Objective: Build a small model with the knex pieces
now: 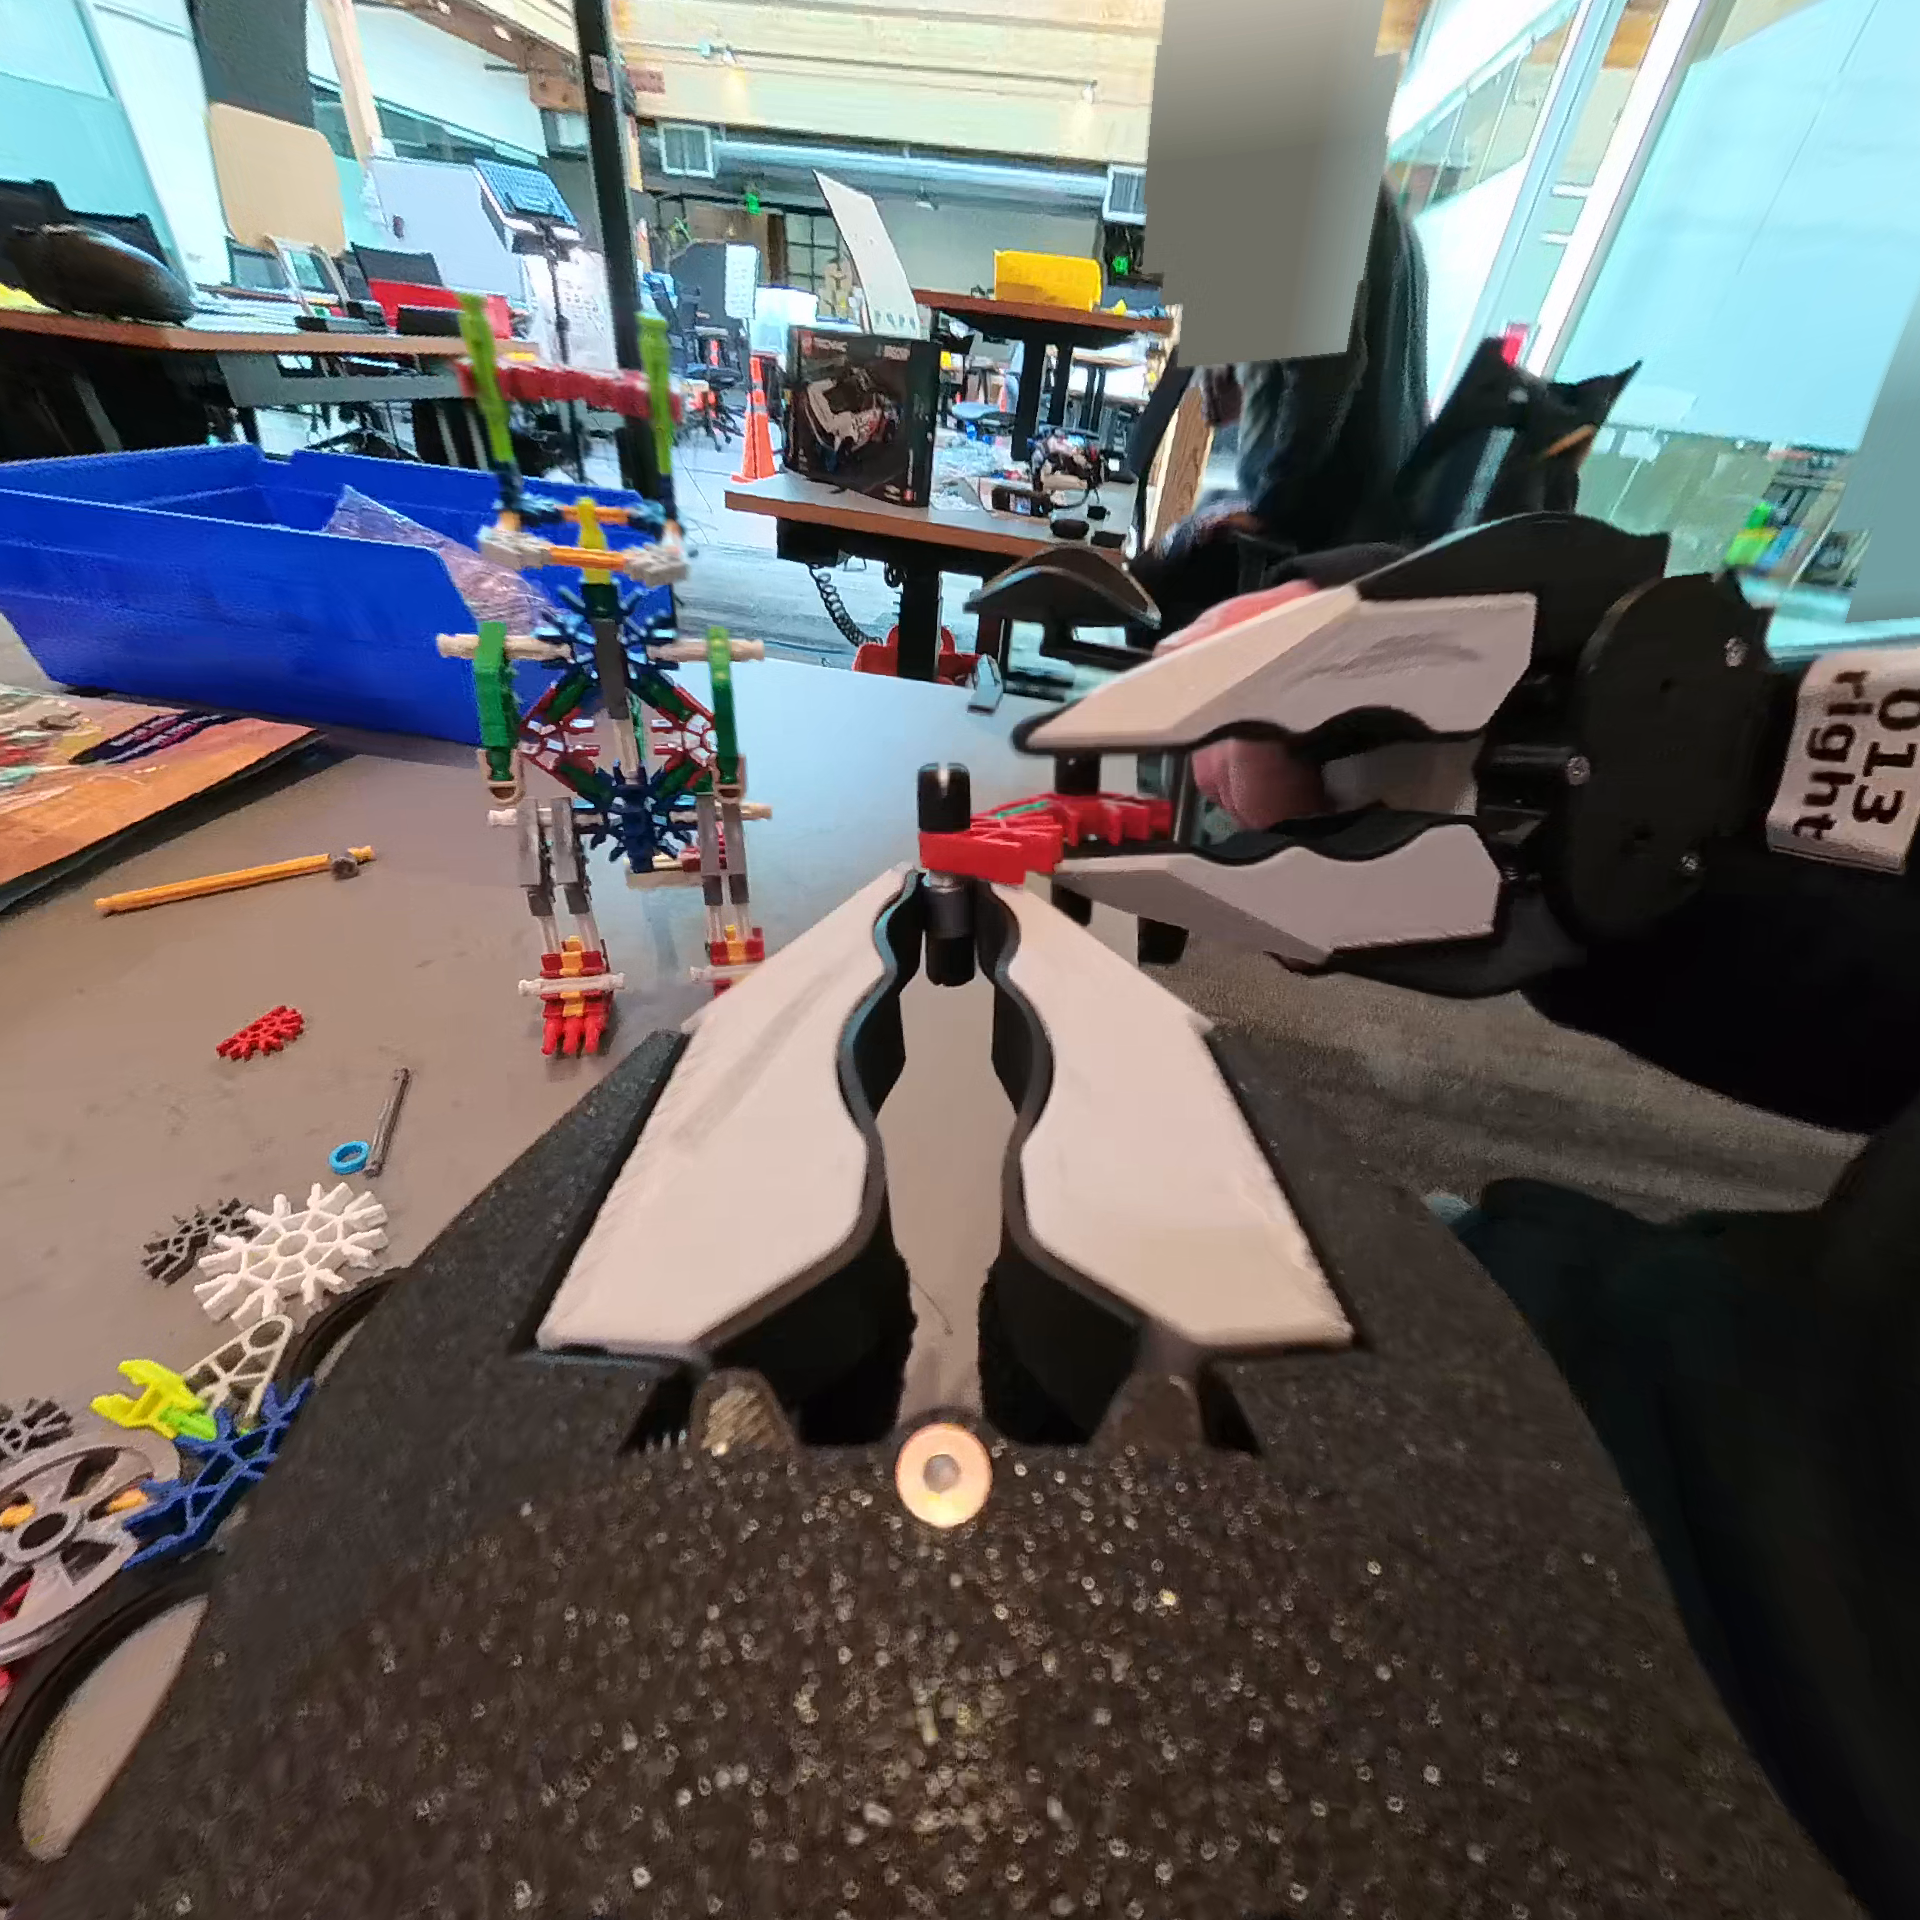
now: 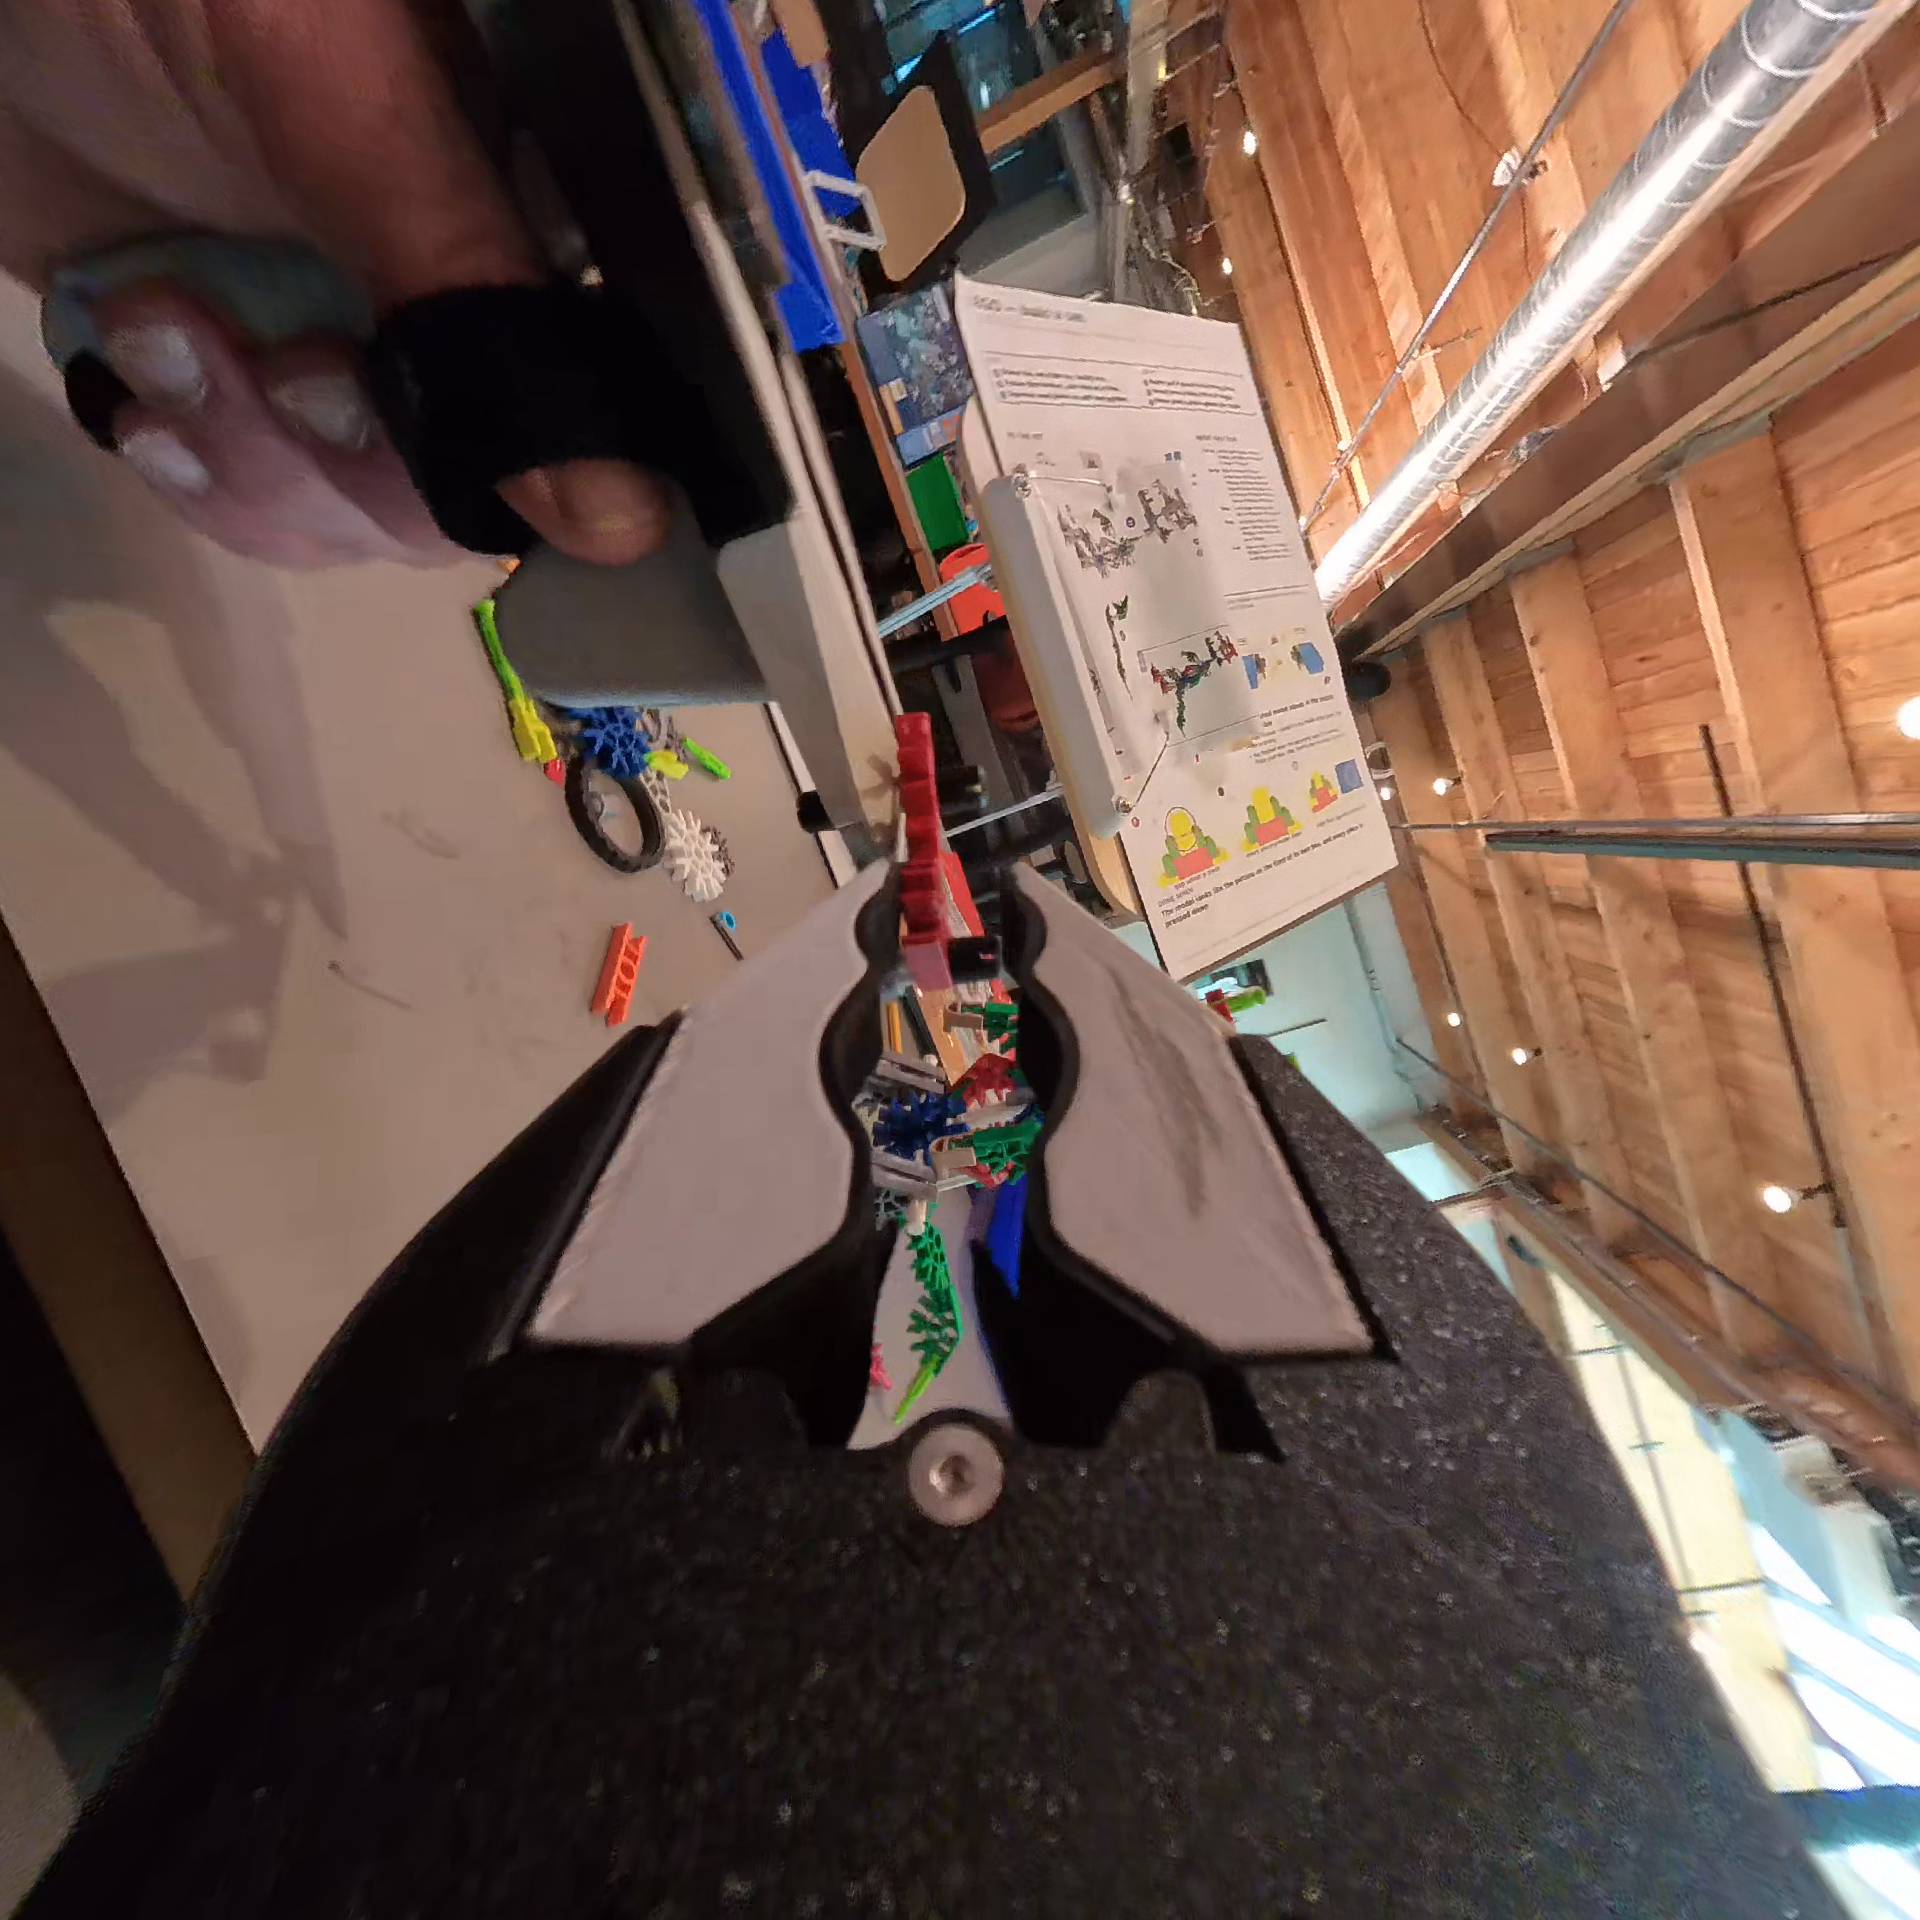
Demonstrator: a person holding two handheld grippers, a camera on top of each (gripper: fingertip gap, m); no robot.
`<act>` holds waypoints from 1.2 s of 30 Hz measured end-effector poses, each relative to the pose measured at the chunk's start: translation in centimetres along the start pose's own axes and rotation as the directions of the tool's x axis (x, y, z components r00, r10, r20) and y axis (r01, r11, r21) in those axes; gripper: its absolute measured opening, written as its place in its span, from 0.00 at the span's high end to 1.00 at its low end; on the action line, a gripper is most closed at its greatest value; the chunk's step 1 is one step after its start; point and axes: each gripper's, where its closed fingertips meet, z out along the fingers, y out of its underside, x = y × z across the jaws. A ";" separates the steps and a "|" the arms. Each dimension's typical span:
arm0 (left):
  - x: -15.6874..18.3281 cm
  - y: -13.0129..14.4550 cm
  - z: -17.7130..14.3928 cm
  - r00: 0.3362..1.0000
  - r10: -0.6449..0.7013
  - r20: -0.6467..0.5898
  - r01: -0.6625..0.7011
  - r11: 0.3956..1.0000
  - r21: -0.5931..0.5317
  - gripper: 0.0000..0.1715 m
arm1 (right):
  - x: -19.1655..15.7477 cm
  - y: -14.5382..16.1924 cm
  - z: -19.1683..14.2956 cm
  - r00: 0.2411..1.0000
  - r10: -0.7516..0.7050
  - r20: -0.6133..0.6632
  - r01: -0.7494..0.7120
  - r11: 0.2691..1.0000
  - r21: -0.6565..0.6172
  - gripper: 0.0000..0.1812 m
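Note:
My left gripper (image 1: 948,914) is shut on a short grey rod with black end caps (image 1: 943,805), held upright above the grey table (image 1: 416,977). My right gripper (image 1: 1044,816) comes in from the right, shut on a red toothed connector piece (image 1: 987,847) whose end sits around the rod just above my left fingertips. In the right wrist view, my right gripper (image 2: 948,894) clamps the same red piece (image 2: 920,821), and one of the left gripper's fingers (image 2: 644,623) shows at upper left under a person's hand. A colourful rod-and-connector model (image 1: 613,727) stands on the table, left of both grippers.
A blue bin (image 1: 229,582) sits behind the model, beside a printed booklet (image 1: 125,769). Loose parts lie at left: a yellow rod (image 1: 229,878), a red connector (image 1: 260,1034), a white snowflake connector (image 1: 296,1252) and a grey wheel (image 1: 52,1538). A white instruction board (image 2: 1174,623) stands beyond. The grippers are tip to tip, or close to it. Both grippers' tips are roughly 20 cm from the grey wheel (image 1: 52,1538).

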 end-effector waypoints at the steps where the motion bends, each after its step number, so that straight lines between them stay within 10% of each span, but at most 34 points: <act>1: -0.2 -0.2 -0.1 1.000 -0.019 -0.001 0.019 1.000 0.015 0.96 | 0.3 -0.1 -0.1 0.999 0.039 -0.001 -0.039 0.999 0.010 0.89; 10: -0.8 -1.5 -0.2 0.936 -0.326 -0.136 0.336 0.940 0.059 0.96 | 1.8 0.9 -0.3 0.922 0.378 0.079 -0.379 0.925 -0.010 0.82; 36: 3.3 -2.6 -1.0 0.919 -0.226 -0.324 0.226 0.973 -0.039 0.96 | 0.9 -0.3 0.7 0.987 0.149 0.067 -0.154 0.986 0.070 0.97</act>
